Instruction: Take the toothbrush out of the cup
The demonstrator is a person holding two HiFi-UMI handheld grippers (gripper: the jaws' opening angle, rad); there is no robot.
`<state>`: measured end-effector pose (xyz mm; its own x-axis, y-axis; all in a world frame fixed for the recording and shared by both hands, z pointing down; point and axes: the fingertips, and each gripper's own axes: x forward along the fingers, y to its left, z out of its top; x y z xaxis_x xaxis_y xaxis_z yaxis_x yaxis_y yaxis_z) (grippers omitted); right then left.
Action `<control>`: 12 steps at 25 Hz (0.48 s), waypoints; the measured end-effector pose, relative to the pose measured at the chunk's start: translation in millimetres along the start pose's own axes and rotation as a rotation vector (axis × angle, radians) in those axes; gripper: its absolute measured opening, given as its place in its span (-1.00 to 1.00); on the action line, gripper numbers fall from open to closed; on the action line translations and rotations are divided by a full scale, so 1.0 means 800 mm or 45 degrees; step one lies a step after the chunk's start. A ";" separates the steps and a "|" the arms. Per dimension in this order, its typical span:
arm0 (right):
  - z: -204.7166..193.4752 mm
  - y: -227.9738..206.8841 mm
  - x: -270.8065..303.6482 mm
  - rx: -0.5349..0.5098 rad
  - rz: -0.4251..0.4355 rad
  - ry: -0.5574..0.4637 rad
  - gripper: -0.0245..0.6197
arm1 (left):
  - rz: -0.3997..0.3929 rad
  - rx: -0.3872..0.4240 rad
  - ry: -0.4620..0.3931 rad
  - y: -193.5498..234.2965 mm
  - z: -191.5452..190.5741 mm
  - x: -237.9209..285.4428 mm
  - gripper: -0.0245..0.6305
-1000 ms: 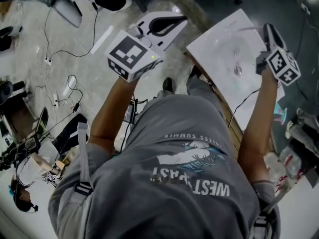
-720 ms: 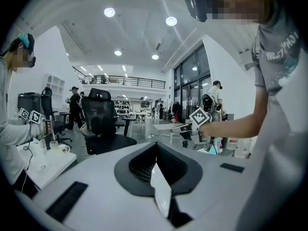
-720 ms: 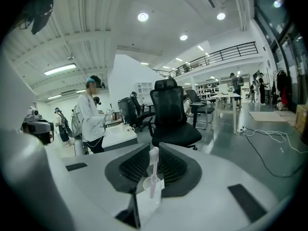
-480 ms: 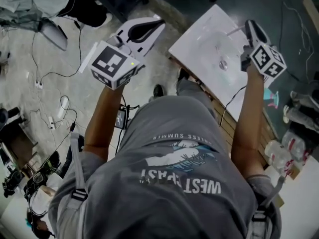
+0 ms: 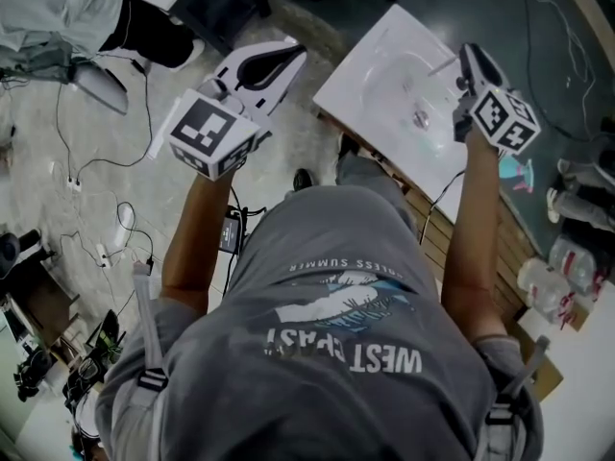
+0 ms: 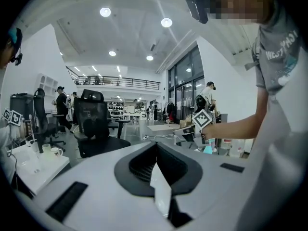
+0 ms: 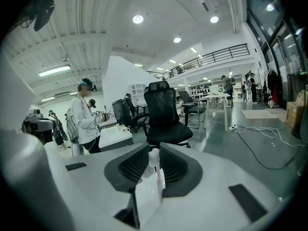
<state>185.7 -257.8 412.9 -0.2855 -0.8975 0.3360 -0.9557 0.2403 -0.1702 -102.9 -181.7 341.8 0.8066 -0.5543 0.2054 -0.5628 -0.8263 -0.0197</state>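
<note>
A pale pink toothbrush (image 7: 153,157) stands upright between the jaws of my right gripper (image 7: 154,150). Its bristle head fills the narrow gap and both pads touch it. The jaws have just been opening a little, with the brush still between them. In the head view that right gripper (image 5: 471,58) hangs over the far side of a white table (image 5: 380,60). A small clear thing (image 5: 420,118) on the table may be the cup; I cannot tell for sure. My left gripper (image 5: 281,58) is held out over the floor, its pads (image 6: 144,162) together with nothing between them.
Cables (image 5: 115,229) trail over the floor at the left. Bottles (image 5: 557,277) and a turquoise item (image 5: 514,173) lie right of the table's wooden edge. A black office chair (image 7: 166,114) and a standing person (image 7: 86,121) are ahead of the right gripper.
The head view has swung, so the table and both grippers sit further left in the picture. The right gripper stays over the table's far side and the left stays over the floor.
</note>
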 end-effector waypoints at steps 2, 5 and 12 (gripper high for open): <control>-0.003 -0.001 -0.006 0.005 -0.005 -0.001 -0.67 | -0.010 0.008 0.000 -0.003 0.001 0.001 -0.93; -0.009 -0.003 -0.015 0.009 -0.011 0.001 -0.66 | -0.009 -0.022 0.004 -0.009 0.002 0.002 -0.93; -0.017 -0.007 -0.032 0.023 -0.017 0.008 -0.66 | -0.011 -0.022 0.009 -0.021 0.007 0.003 -0.93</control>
<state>197.1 -230.6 418.0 -0.2732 -0.8983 0.3440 -0.9580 0.2215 -0.1822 -90.4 -170.1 337.5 0.8100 -0.5466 0.2124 -0.5592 -0.8291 -0.0012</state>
